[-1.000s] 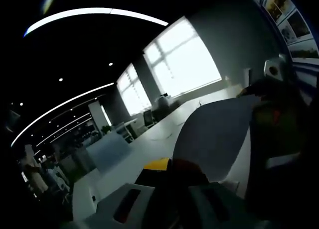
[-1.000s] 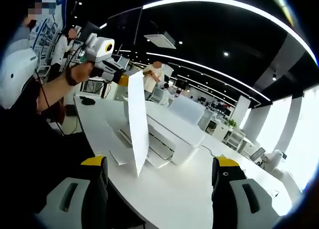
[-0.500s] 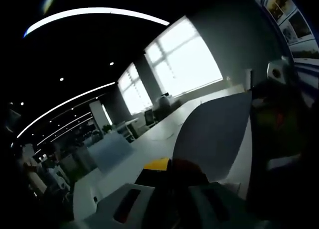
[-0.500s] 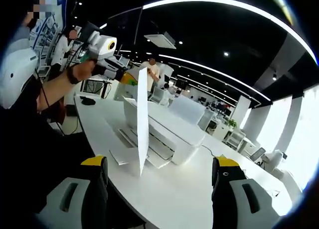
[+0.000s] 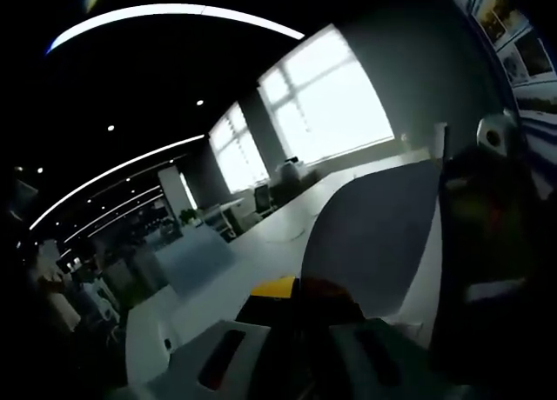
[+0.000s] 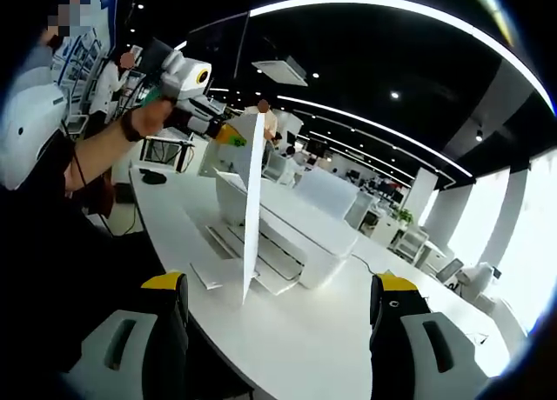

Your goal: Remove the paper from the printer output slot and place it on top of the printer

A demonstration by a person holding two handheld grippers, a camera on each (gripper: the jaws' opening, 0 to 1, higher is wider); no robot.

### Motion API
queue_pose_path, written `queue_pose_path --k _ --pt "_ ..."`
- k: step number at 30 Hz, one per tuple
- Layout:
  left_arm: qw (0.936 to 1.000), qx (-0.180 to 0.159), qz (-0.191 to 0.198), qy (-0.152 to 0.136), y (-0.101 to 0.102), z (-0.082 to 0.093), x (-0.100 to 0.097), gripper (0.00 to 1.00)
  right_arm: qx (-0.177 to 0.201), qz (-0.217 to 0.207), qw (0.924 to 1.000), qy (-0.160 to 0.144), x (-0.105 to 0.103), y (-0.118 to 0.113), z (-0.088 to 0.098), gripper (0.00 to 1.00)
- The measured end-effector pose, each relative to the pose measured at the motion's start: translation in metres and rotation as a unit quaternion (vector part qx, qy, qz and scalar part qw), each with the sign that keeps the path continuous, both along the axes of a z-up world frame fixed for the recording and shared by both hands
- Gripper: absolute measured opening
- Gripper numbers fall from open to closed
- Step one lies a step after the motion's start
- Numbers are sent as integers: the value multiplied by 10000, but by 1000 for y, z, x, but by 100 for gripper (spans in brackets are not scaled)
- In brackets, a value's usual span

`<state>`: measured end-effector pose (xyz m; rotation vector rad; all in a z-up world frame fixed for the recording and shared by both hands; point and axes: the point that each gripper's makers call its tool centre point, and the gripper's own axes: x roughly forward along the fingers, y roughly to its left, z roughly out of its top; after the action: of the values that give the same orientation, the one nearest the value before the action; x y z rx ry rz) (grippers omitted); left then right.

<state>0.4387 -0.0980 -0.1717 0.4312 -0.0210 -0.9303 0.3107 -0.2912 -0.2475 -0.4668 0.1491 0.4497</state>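
A white sheet of paper (image 6: pixel 252 210) hangs edge-on above the table, just in front of the white printer (image 6: pixel 296 230). The left gripper (image 6: pixel 228 134), held in a hand at upper left, is shut on the sheet's top edge. In the left gripper view the same paper (image 5: pixel 374 235) rises curved from my left gripper (image 5: pixel 300 294), which is pinched on its lower edge. My right gripper (image 6: pixel 278 306) stands open low over the table, with nothing between its yellow-tipped fingers (image 6: pixel 393 287).
The printer sits on a long white table (image 6: pixel 313 348) with its tray (image 6: pixel 261 270) extended toward me. A black object (image 6: pixel 153 176) lies at the table's far left. The person's dark sleeve (image 6: pixel 52 243) covers the left side. People stand behind the printer.
In the right gripper view the held sheet has swung from angled to nearly edge-on and shifted slightly right toward the printer. The left gripper has tilted. My right gripper has stayed still.
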Motion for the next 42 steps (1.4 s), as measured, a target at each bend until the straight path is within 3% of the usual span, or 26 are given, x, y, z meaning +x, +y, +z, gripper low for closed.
queue_pose_path --k 7,22,26,42 --pt "9990 -212 -129 360 -2 4 3 5 8 2 10000 -14 0 0 1 81" --pt "9978 -338 -244 509 -10 18 9 5 4 -12 10000 7 0 -1 0 81" --pt "9965 -403 -327 660 -12 21 10 5 4 -29 10000 1 0 -3 0 81" --pt "9945 -125 -161 1025 -14 25 38 5 15 -16 10000 17 1 -3 -1 81"
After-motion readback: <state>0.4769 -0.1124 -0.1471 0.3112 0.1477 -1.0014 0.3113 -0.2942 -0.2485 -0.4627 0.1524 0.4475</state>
